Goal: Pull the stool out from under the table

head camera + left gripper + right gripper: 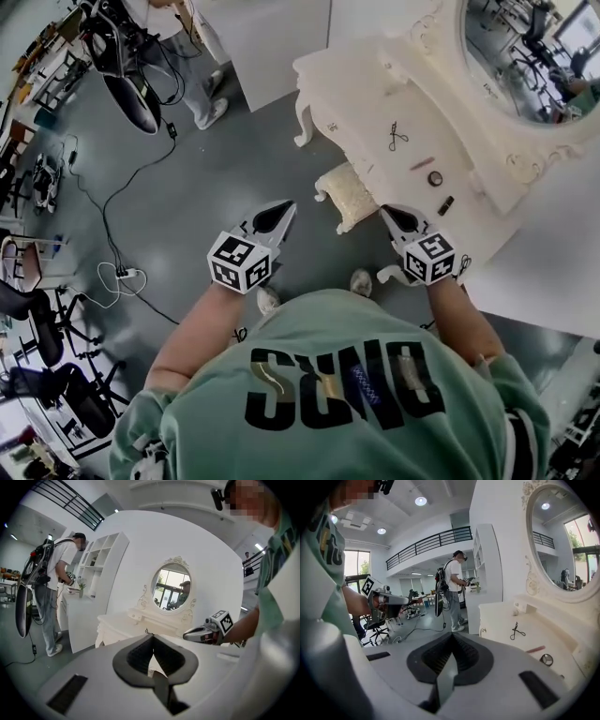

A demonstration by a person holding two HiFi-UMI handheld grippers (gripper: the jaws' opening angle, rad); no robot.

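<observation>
Head view: the white table [361, 98] is shown with the stool [347, 195] partly tucked beneath it. Approach is judged in hand. The left gripper [284, 211] and right gripper [391, 216] are held flanking the stool, jaws closed, empty; opening is required before gripping.

Stool [349, 195]: far end hidden under bench [356, 84]. Mirror [520, 56] cut off by top edge. Round item [435, 178] and dark stick [446, 204] on bench too small to ID.
</observation>
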